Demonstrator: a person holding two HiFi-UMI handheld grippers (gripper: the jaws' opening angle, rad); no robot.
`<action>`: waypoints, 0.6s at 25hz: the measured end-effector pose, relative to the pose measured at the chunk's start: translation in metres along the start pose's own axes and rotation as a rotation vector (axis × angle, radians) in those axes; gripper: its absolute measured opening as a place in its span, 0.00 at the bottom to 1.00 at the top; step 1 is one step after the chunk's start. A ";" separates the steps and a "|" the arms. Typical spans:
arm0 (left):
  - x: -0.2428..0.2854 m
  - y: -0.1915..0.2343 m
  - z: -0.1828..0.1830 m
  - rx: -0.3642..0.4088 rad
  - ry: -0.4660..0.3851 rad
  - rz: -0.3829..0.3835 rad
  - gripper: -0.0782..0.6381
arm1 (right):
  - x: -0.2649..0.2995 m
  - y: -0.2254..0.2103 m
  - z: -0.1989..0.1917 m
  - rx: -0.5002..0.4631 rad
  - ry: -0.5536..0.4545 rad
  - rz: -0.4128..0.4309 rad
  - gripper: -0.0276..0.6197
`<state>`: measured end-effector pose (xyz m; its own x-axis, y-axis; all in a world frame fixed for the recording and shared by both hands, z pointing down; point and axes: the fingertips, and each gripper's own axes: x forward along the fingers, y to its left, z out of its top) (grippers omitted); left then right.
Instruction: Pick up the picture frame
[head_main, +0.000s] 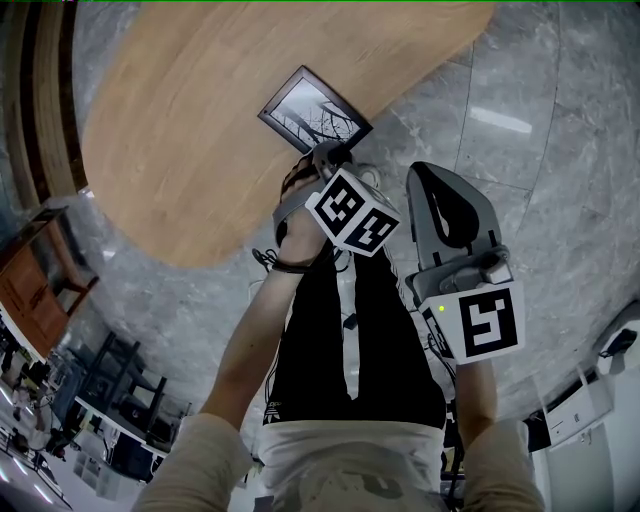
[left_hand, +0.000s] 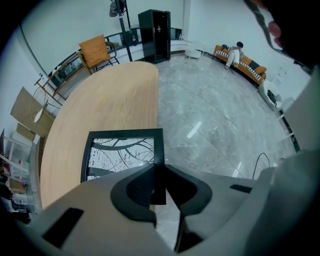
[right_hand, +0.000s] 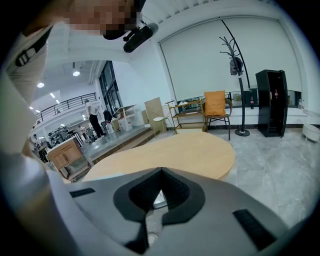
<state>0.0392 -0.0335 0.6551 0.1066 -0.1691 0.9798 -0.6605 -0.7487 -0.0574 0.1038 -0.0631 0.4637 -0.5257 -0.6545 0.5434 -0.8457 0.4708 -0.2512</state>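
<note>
**1 frame, 2 grippers, 1 grip**

1 picture frame (head_main: 315, 112) lies at the rim of 1 oval wooden table (head_main: 180, 130), its near corner jutting out over the marble floor (head_main: 540, 150). The left gripper (left_hand: 159, 181) is clamped on that corner's side rail. The right gripper (right_hand: 159, 171) hangs beside it over the floor, its 2 jaws together on nothing.
</note>
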 end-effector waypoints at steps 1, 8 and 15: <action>-0.001 0.002 -0.001 0.001 0.000 0.005 0.21 | -0.001 0.001 0.000 0.000 0.000 0.000 0.05; -0.010 0.021 0.006 -0.031 -0.031 0.035 0.21 | 0.000 0.005 0.006 -0.018 -0.010 0.000 0.05; -0.052 0.054 0.035 -0.044 -0.125 0.091 0.21 | -0.006 0.013 0.047 -0.051 -0.062 -0.018 0.05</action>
<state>0.0241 -0.0882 0.5940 0.1343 -0.3158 0.9393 -0.7032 -0.6982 -0.1342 0.0918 -0.0811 0.4193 -0.5161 -0.6982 0.4962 -0.8505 0.4866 -0.1998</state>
